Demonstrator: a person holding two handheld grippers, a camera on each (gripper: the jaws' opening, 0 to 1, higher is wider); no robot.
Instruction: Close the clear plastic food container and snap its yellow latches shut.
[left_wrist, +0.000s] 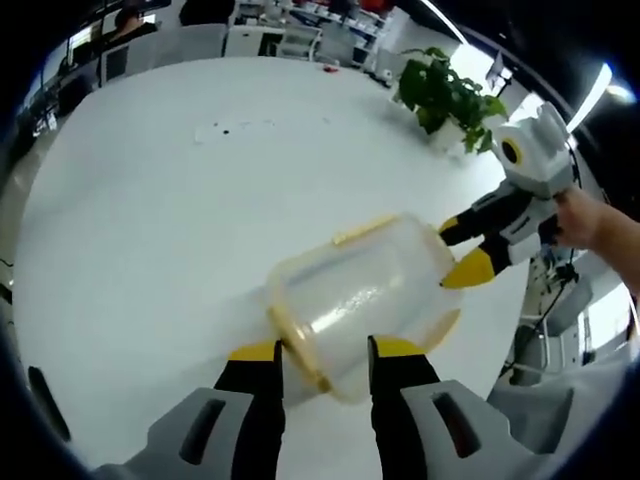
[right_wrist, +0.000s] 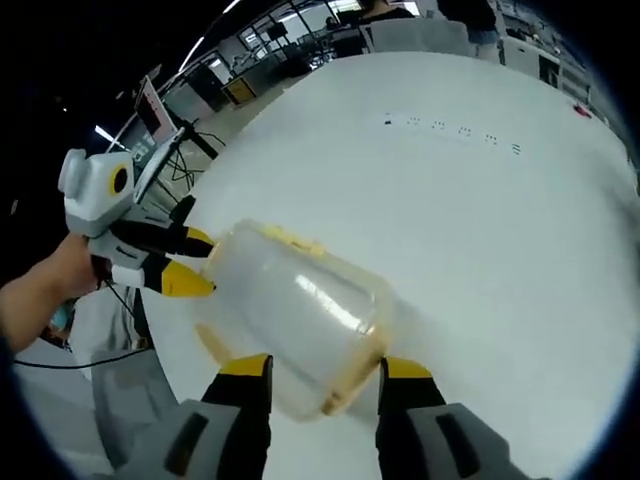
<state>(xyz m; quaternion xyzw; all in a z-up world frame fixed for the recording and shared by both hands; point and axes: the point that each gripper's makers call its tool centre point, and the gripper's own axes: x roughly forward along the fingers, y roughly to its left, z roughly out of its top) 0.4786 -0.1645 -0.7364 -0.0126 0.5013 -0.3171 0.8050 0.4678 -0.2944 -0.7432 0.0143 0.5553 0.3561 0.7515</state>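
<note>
The clear plastic food container (left_wrist: 360, 290) with yellow latches (left_wrist: 365, 230) lies on its side over the white table (left_wrist: 180, 220), lid on. My left gripper (left_wrist: 325, 360) has its jaws pressed against both sides of the container's near end, beside a yellow latch (left_wrist: 298, 350). My right gripper (left_wrist: 462, 250) comes in from the right, its yellow-tipped jaws at the far end. In the right gripper view the container (right_wrist: 290, 300) sits tight between the right gripper's (right_wrist: 325, 375) jaws, and the left gripper (right_wrist: 195, 260) meets its far end.
A potted plant (left_wrist: 445, 95) stands near the table's far right edge. A person's hand (left_wrist: 590, 220) holds the right gripper, and another hand (right_wrist: 40, 290) holds the left one. Bare table (right_wrist: 500, 220) spreads beyond the container. Desks and chairs (left_wrist: 190, 40) stand past the table.
</note>
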